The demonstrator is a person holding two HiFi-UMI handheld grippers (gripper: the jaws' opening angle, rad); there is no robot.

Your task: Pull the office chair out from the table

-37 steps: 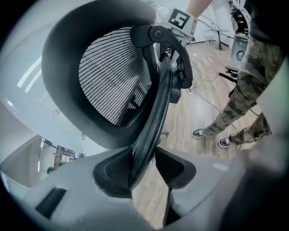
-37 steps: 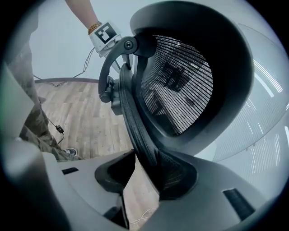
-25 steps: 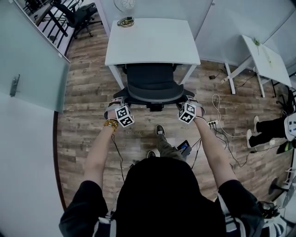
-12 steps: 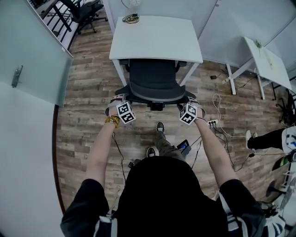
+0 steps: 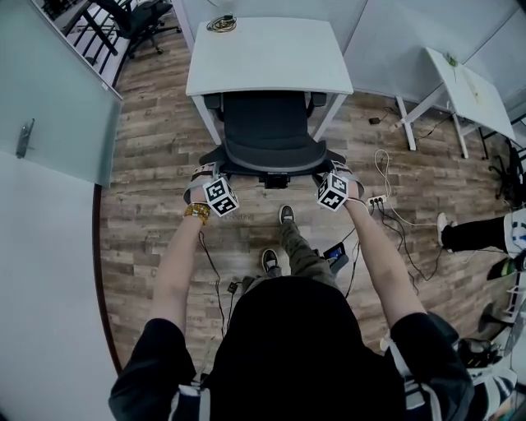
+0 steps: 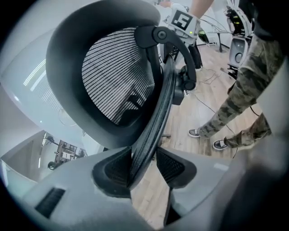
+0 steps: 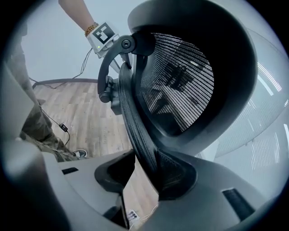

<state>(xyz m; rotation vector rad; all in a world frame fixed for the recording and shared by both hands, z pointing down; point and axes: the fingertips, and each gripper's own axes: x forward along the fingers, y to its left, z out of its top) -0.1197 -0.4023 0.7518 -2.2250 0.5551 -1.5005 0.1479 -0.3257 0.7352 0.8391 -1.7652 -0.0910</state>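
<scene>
Chair: black mesh-backed office chair (image 5: 271, 136), front still tucked under the white rectangular table (image 5: 271, 53), backrest on the side away from the table.
Left gripper (image 6: 143, 155): my jaws loosely straddle the backrest rim, unclamped.
Right gripper (image 7: 145, 160): likewise, one pad touching.

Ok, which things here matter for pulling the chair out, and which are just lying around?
Job in hand: office chair, white table, left gripper, right gripper.

Lying about: power strip, coiled cable, second table, far chair.
</scene>
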